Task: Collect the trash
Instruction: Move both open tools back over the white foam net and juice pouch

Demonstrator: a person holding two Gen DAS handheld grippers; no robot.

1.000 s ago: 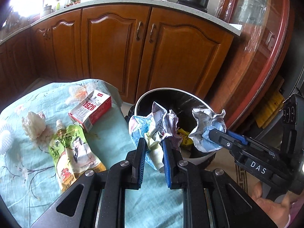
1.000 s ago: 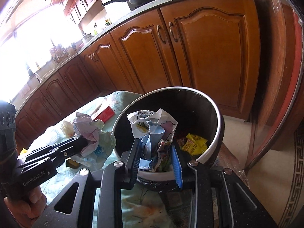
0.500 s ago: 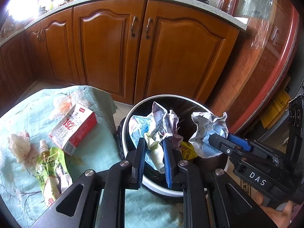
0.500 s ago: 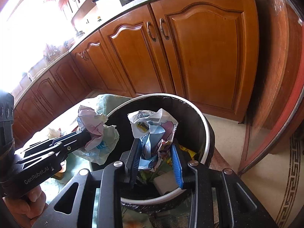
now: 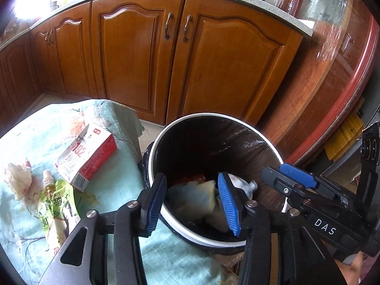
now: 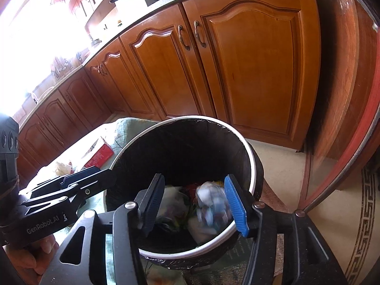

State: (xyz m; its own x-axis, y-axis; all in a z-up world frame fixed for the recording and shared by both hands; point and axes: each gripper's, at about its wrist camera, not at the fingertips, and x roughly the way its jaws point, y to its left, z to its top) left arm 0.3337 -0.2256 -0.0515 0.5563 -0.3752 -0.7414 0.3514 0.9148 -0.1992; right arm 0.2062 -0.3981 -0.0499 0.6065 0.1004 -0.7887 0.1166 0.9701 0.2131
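Note:
A black-lined trash bin with a white rim (image 5: 239, 120) (image 6: 247, 142) stands beside the table. My left gripper (image 5: 191, 199) is open and empty over the bin's near side. My right gripper (image 6: 194, 204) is open and empty over the bin; it also shows in the left wrist view (image 5: 285, 178). Crumpled paper (image 6: 211, 201) is blurred inside the bin, among other trash (image 5: 190, 197). On the table's teal cloth (image 5: 114, 178) lie a red and white carton (image 5: 87, 152), a green drink pouch (image 5: 57, 204) and a crumpled tissue (image 5: 17, 175).
Wooden kitchen cabinets (image 5: 166, 71) stand behind the bin. A curved glass-fronted wooden cabinet (image 6: 344, 118) is on the right. The left gripper's body shows at the left of the right wrist view (image 6: 66, 190).
Both grippers have opened and let go of their crumpled paper, which has dropped into the bin. Both have moved further over the bin.

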